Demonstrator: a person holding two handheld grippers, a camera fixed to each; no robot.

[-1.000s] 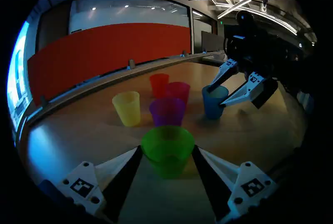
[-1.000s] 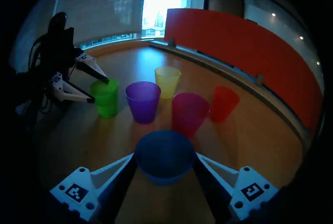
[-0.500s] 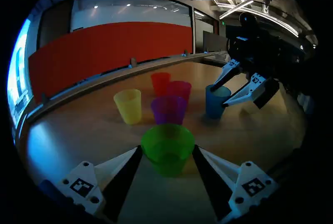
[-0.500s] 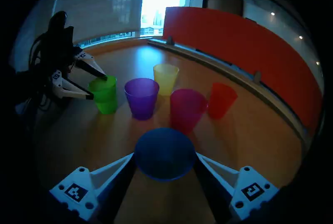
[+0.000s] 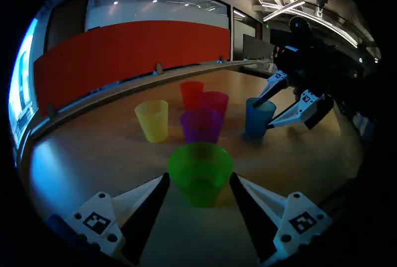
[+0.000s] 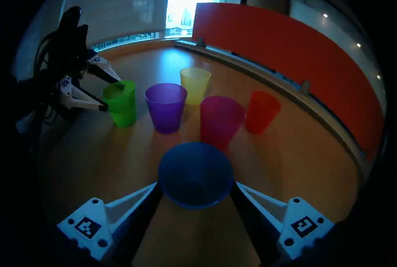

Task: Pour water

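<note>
Now we hold a cup in each claw, the pour not yet begun.
The green cup [image 5: 200, 172] is clamped upright in the left claw [image 5: 199, 177], the blue cup [image 6: 195, 173] likewise in the right claw [image 6: 195, 185], both low by the counter [image 5: 89, 167], with a purple cup [image 5: 201, 124] and three more standing between them. We cannot tell which holds water. Next, we judge, one must rise above the other's rim and tip slowly.

Wooden table [image 6: 307, 167], glossy light-brown top, raised rail [image 5: 124, 90] along one long edge, upright translucent cups clustered mid-table: yellow cup [image 6: 195, 84], purple cup [image 6: 165, 107], pink cup [image 6: 222, 120], red cup [image 6: 261, 111], green cup [image 6: 120, 103] and blue cup [image 6: 196, 173] flanking, contact with top unclear.
</note>
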